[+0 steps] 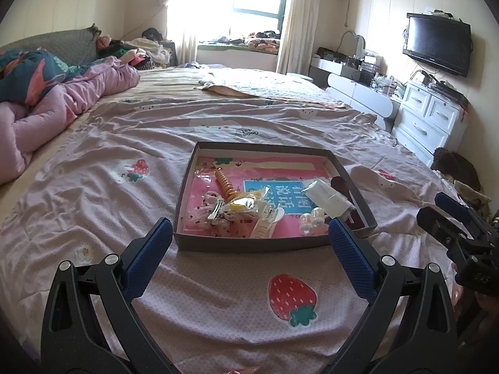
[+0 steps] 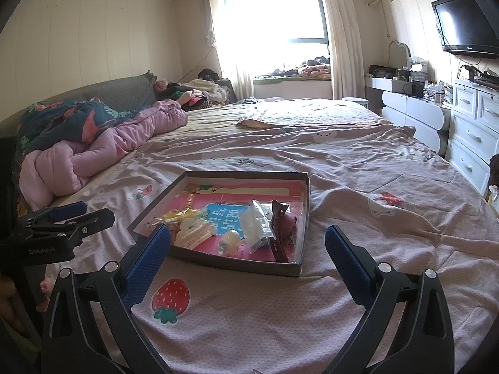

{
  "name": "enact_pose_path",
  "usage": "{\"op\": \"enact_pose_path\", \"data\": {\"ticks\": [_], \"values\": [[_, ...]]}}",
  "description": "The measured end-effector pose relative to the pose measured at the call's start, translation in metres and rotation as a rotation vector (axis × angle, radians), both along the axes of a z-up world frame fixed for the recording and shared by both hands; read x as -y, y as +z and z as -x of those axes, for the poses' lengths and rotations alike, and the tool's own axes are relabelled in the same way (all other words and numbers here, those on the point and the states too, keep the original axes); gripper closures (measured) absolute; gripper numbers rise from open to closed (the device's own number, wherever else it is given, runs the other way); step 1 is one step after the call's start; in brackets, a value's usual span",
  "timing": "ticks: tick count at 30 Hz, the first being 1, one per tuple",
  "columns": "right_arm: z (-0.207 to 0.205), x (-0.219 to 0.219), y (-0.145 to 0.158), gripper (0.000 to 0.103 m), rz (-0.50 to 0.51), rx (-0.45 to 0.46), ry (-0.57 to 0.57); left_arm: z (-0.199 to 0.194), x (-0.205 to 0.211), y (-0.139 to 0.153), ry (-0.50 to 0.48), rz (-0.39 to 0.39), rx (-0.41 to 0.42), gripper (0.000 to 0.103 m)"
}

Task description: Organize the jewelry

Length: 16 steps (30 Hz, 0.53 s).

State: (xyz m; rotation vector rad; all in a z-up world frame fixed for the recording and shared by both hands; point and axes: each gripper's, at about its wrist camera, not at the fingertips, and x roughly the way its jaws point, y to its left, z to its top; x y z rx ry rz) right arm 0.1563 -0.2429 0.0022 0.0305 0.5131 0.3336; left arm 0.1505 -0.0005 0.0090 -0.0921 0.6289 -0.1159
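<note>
A shallow grey box (image 1: 249,244) (image 2: 237,263) with a pink lining lies on the bed. Inside are an orange spiral hair tie (image 1: 225,184), a cream claw clip (image 2: 195,230), a clear bag of white pieces (image 2: 257,222), a dark red hair clip (image 2: 280,233) and a small clear clip (image 1: 310,221). My left gripper (image 1: 249,249) is open and empty, just in front of the box's near wall. My right gripper (image 2: 248,249) is open and empty, at the box's near corner. Each gripper shows at the edge of the other's view.
The pink strawberry-print bedsheet (image 1: 218,296) spreads all around the box. A rumpled pink quilt (image 1: 62,106) lies at the left. White drawers (image 1: 427,118) and a wall television (image 1: 436,43) stand to the right of the bed.
</note>
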Motion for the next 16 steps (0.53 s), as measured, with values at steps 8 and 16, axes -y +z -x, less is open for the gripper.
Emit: {"op": "enact_pose_path", "data": {"ticks": [8, 16], "values": [[-0.004, 0.011, 0.000, 0.007, -0.008, 0.003, -0.049, -0.004, -0.005, -0.002, 0.045, -0.005, -0.006, 0.011], [-0.108, 0.111, -0.029, 0.007, 0.086, -0.136, -0.395, -0.072, -0.091, -0.025, 0.290, -0.015, -0.120, 0.011]]}}
